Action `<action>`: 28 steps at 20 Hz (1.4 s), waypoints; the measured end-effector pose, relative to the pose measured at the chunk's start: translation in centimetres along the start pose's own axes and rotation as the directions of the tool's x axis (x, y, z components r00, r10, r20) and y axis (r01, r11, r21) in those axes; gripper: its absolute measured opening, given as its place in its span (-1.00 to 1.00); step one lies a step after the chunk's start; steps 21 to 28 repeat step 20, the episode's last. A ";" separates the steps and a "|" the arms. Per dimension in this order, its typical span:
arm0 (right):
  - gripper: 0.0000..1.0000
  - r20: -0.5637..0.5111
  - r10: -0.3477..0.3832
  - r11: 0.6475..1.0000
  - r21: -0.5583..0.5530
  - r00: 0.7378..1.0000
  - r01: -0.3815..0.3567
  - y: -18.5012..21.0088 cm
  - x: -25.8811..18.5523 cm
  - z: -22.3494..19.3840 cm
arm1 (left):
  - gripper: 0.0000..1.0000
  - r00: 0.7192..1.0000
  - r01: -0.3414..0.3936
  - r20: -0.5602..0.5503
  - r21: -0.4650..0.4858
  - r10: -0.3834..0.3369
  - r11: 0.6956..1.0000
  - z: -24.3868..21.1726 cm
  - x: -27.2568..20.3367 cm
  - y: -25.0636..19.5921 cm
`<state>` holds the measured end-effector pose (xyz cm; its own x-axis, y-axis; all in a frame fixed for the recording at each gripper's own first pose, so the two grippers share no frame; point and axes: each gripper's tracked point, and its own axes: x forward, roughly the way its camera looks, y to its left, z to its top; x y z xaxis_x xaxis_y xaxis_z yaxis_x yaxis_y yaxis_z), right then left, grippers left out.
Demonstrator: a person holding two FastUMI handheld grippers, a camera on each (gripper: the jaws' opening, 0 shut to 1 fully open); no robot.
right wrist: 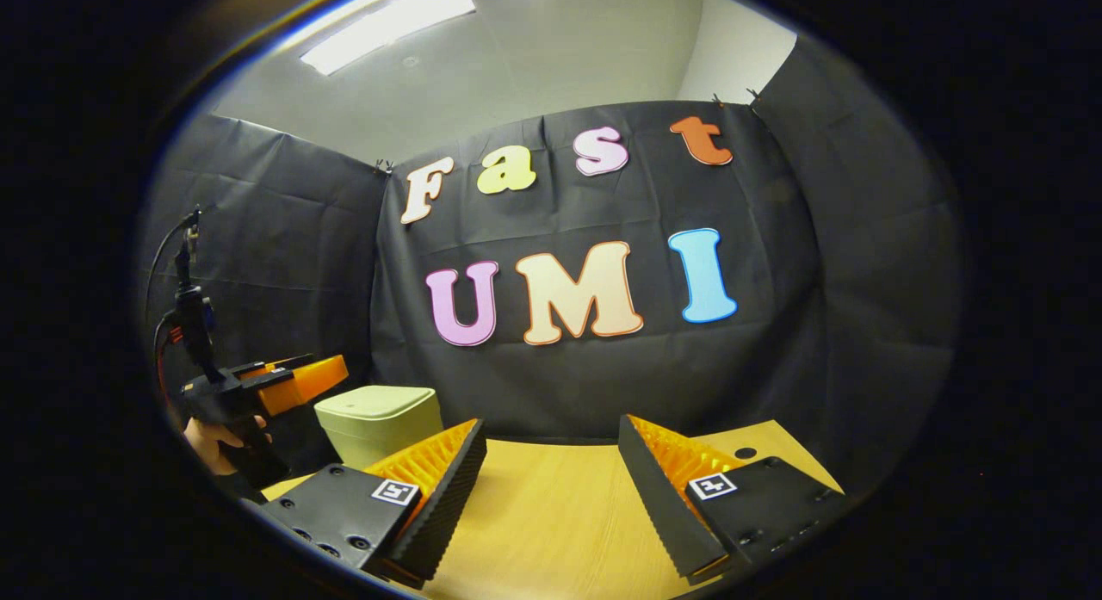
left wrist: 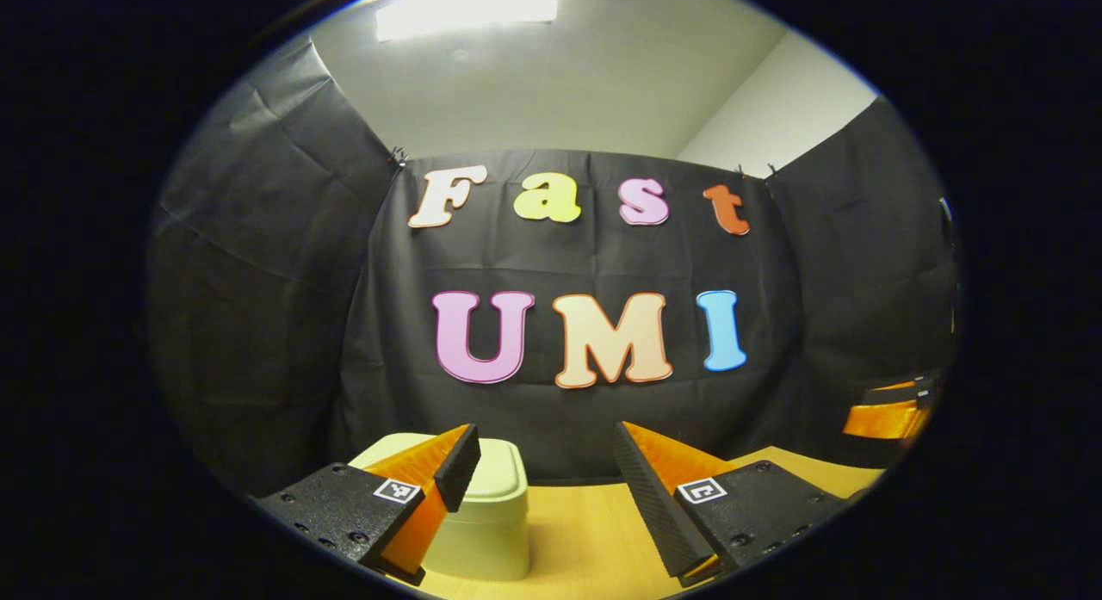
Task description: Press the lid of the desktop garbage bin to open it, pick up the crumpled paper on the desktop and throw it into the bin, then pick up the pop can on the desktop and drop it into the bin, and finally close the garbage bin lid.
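Left tongs: fingers spread wide, nothing between them, held above the surface; in the right gripper view they show at the left edge, gripped by a hand, too side-on there to judge the gap.
Right tongs: fingers spread apart, empty, raised over bare wood; in the left gripper view a part of them sits at the far right edge.
Garbage bin: pale green, lid down, standing on the surface just behind the left tongs' left finger, which overlaps its front; in the right gripper view it stands at the back left near the cloth wall, just beside the left tongs.
Surface: light wood, bare between the right tongs' fingers, a small dark hole near its far right.
Wall: black cloth on three sides.
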<state>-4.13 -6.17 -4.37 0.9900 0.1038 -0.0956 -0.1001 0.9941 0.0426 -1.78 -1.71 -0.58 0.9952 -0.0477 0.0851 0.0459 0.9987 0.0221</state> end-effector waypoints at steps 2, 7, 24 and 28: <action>0.94 0.015 0.009 1.000 0.028 1.000 -0.010 1.1 -0.9 0.4 | 0.87 0.999 0.037 0.013 -0.008 -0.037 0.999 0.5 -1.3 -1.9; 0.94 0.066 -0.018 0.998 0.066 0.998 0.014 2.3 -4.0 1.6 | 0.89 0.986 0.161 -0.038 -0.094 -0.165 0.983 0.0 -3.0 -5.3; 0.94 0.103 -0.089 0.996 0.024 0.991 0.087 2.5 -5.8 2.6 | 0.83 0.959 0.269 -0.060 -0.118 -0.277 0.956 -0.2 -3.0 -6.7; 0.94 0.103 -0.089 0.996 0.024 0.991 0.087 2.5 -5.8 2.6 | 0.83 0.959 0.269 -0.060 -0.118 -0.277 0.956 -0.2 -3.0 -6.7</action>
